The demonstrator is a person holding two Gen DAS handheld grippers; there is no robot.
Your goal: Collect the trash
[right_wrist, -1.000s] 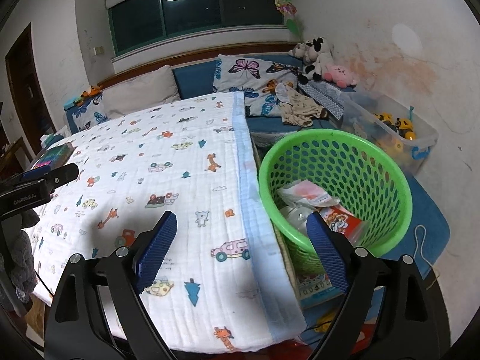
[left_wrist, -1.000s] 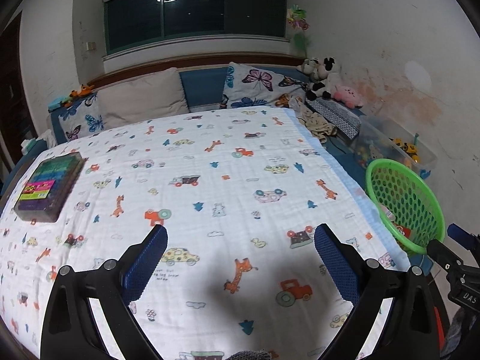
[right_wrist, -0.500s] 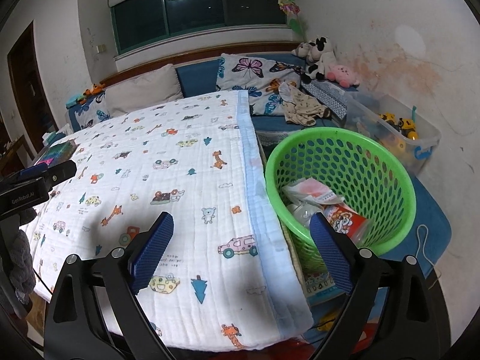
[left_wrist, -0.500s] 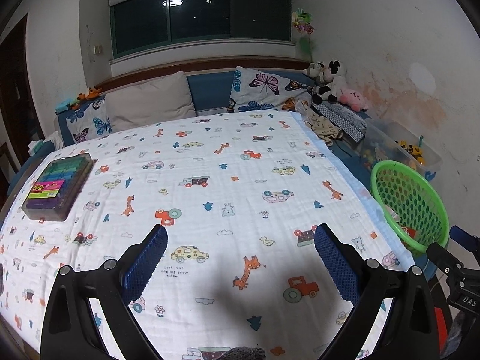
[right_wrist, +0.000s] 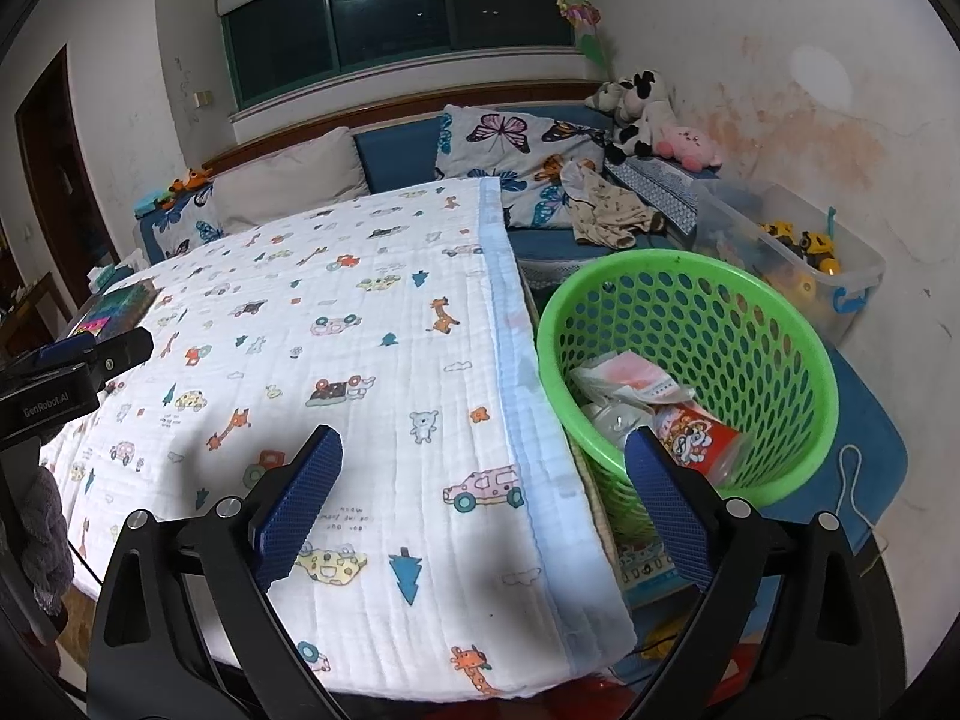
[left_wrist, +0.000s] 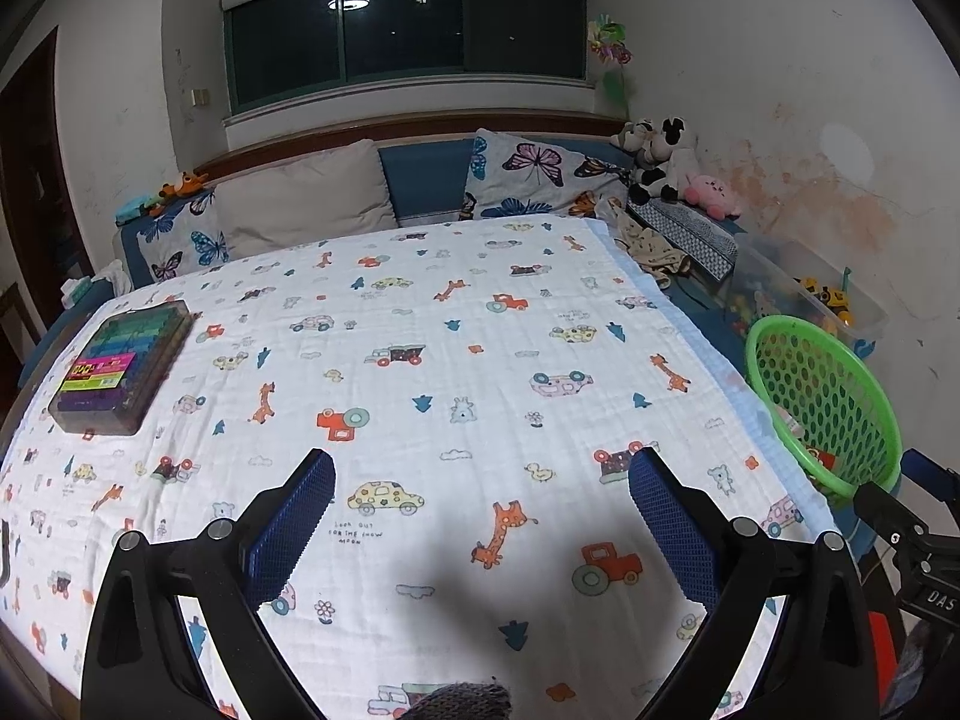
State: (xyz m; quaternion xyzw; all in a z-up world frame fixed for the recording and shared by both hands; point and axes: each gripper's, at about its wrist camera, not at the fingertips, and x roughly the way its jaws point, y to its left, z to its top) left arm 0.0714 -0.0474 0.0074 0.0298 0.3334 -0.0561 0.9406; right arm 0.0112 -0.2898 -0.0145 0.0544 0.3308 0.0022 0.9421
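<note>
The green basket [right_wrist: 750, 330] stands on the floor beside the bed's right edge. It holds a red printed wrapper [right_wrist: 696, 438], a white and pink wrapper [right_wrist: 624, 375] and a clear bottle [right_wrist: 612, 420]. My right gripper [right_wrist: 483, 441] hovers over the bed's corner with its right finger in front of the basket; its jaws are opening and nothing is between them. My left gripper [left_wrist: 480, 462] hangs open above the patterned blanket [left_wrist: 450, 360] with nothing between its pads. In the left wrist view the basket [left_wrist: 822, 396] lies far right.
A box of coloured items [left_wrist: 123, 369] lies at the blanket's left edge. Pillows and plush toys [right_wrist: 636, 108] line the headboard. Crumpled clothing [right_wrist: 606, 210] and a clear toy bin [right_wrist: 798, 258] sit behind the basket. A white cord [right_wrist: 852, 480] lies on the blue mat.
The right gripper's fingers have spread slightly wider. The left wrist view has shifted a little, with the bed and basket sitting slightly differently in frame.
</note>
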